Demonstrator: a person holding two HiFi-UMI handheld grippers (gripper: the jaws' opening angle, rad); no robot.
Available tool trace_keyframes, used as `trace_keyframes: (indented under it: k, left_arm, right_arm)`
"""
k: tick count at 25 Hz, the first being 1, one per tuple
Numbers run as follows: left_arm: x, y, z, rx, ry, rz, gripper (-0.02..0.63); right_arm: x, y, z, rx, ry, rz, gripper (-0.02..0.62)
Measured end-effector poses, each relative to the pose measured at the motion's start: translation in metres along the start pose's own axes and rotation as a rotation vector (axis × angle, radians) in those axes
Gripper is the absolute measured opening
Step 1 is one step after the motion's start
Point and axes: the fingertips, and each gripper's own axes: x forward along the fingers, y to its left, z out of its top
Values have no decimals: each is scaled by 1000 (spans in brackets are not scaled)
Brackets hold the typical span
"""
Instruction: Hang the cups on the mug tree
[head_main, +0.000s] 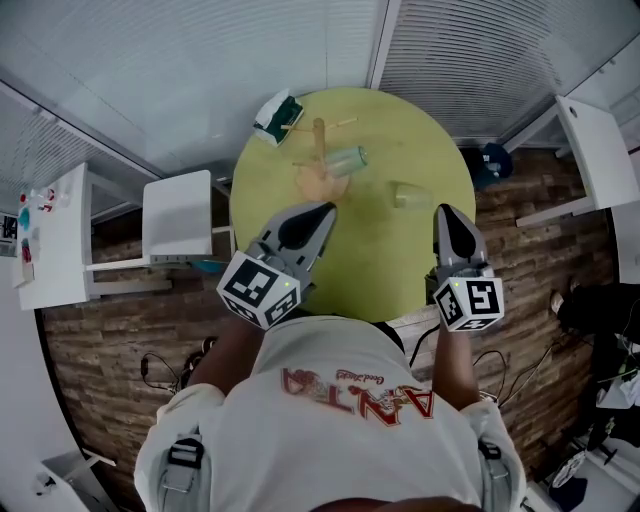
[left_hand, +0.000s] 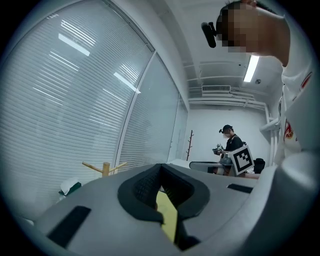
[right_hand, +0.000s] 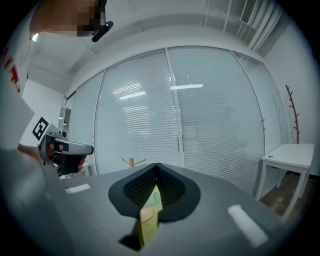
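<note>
A wooden mug tree (head_main: 319, 140) stands on the far part of the round yellow-green table (head_main: 375, 270). A clear greenish cup (head_main: 346, 159) lies sideways right beside its post; whether it hangs on a peg I cannot tell. A second clear cup (head_main: 408, 195) sits on the table to the right. My left gripper (head_main: 328, 208) is shut and empty, just short of the tree's base. My right gripper (head_main: 445, 210) is shut and empty, near the second cup. The tree's top (left_hand: 105, 168) shows over the left gripper (left_hand: 160, 166), and the tree (right_hand: 131, 161) shows again beyond the right gripper (right_hand: 156, 165).
A white and green bundle (head_main: 277, 114) lies at the table's far left edge. A white chair (head_main: 178, 215) stands left of the table, with a white desk (head_main: 55, 235) farther left and another (head_main: 590, 150) at the right. Window blinds close off the far side.
</note>
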Motion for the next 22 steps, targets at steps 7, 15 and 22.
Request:
trace_keyframes:
  k: [7,15,22]
  left_arm:
    - [7,1,-6,-14,16,16,8]
    - [10,9,-24,-76,49,70,8]
    - [15,7,-43,-111,83,135,8]
  right_arm:
    - [13,-23,-20,102,83,3,3]
    - [42,-96,-101,437,282,-56,151]
    - [68,-147,-243,1097,437,-156,235]
